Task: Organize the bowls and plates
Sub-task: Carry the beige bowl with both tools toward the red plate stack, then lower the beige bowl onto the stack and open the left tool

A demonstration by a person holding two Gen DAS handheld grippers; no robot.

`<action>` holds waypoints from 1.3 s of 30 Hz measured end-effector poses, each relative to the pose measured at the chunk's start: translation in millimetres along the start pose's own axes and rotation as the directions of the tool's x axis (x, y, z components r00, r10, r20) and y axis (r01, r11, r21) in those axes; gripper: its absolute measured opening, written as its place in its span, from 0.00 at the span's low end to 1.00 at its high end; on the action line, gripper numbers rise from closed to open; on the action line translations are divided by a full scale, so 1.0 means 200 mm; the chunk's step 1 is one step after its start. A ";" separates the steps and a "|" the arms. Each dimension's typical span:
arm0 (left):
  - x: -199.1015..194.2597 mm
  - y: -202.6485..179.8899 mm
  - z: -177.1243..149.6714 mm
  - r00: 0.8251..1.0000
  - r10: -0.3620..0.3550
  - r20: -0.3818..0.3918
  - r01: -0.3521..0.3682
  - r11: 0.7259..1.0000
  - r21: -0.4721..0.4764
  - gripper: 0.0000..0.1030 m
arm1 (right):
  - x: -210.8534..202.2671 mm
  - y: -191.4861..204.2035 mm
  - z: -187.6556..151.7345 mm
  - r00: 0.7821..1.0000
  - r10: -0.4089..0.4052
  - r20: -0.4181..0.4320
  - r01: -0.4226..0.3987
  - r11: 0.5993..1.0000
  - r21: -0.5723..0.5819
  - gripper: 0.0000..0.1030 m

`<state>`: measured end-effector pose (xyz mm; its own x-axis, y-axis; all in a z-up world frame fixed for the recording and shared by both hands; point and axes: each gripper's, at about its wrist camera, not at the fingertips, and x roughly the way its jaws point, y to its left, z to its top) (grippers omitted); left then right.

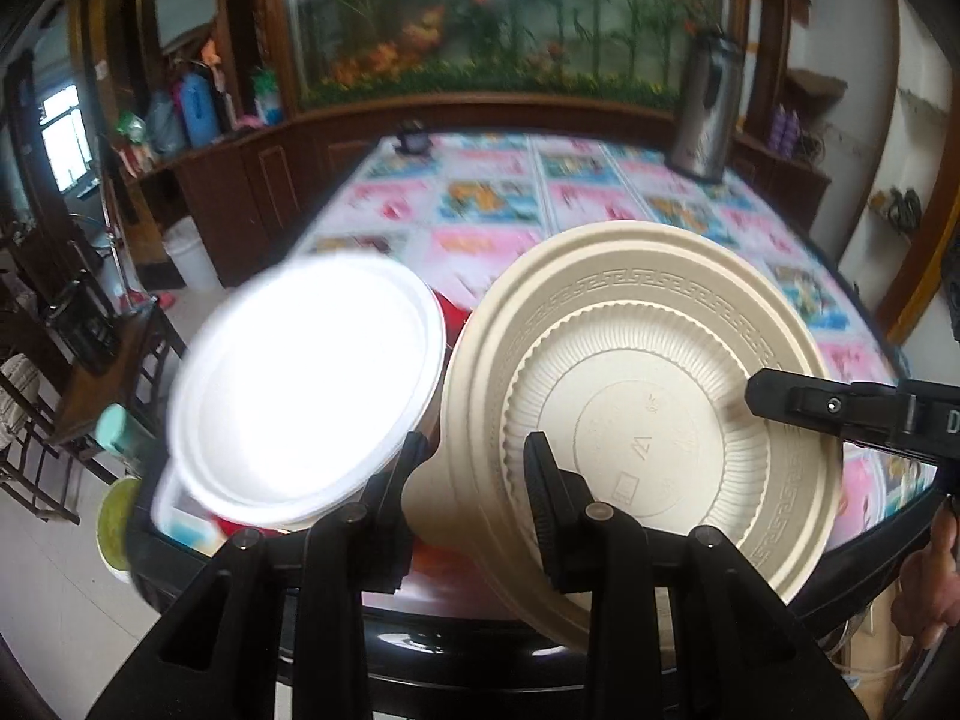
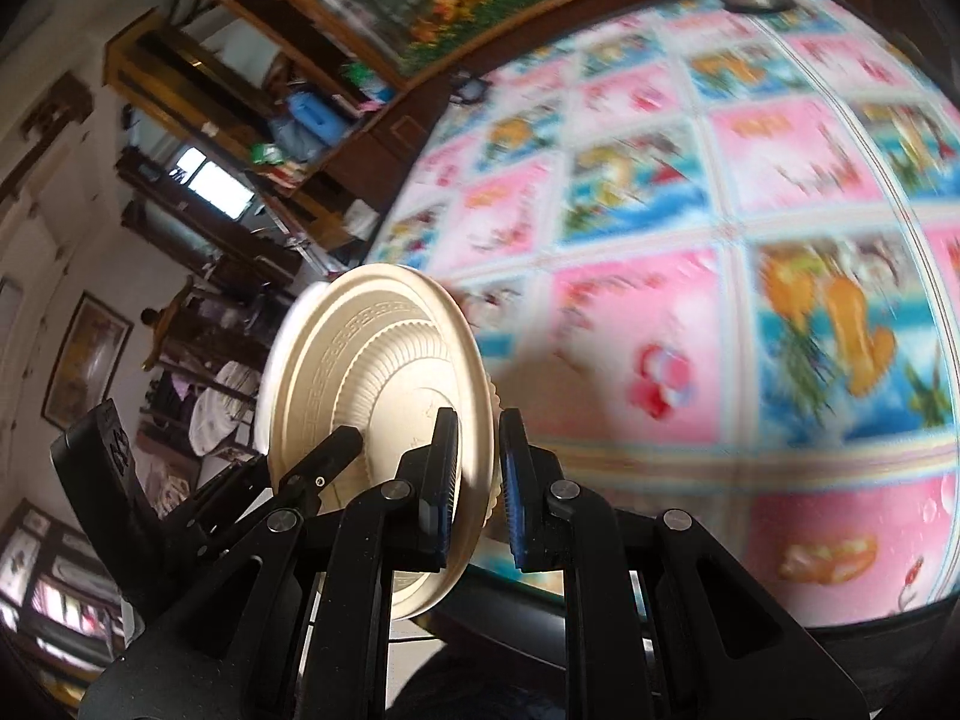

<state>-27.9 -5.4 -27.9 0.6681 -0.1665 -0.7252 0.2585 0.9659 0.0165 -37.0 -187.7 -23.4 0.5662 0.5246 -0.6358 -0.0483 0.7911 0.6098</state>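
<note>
Left wrist view, from the left: a white lidded tub [image 1: 300,384] is blurred, contents hidden. My left gripper [image 1: 474,480] clamps the beige plate's [image 1: 648,408] rim, and the right gripper [image 1: 780,405] pinches its far edge, so the plate hangs tilted, off the table [image 1: 492,204]. In the right wrist view the plate [image 2: 360,396] sits edge-on in those narrow tongs [image 2: 480,480]. I'd keep both hands moving together and avoid twisting it. Nothing shows on the plate.

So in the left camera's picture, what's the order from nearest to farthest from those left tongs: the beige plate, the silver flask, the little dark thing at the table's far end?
1. Beige plate, between the left tongs.
2. Silver flask, far right.
3. Little dark thing, far edge; too close to call against the flask.
</note>
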 end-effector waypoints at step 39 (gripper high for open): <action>0.08 0.67 0.10 0.989 0.123 -0.078 -0.139 0.954 -0.265 0.35 | 0.54 0.53 0.18 0.995 -0.076 0.062 0.092 0.950 -0.299 0.14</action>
<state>31.8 118.0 -24.2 0.6381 -0.0305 -0.7694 -0.0314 0.9974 -0.0655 47.9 -58.6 -9.6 0.6185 0.4421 -0.6496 -0.2404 0.8935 0.3792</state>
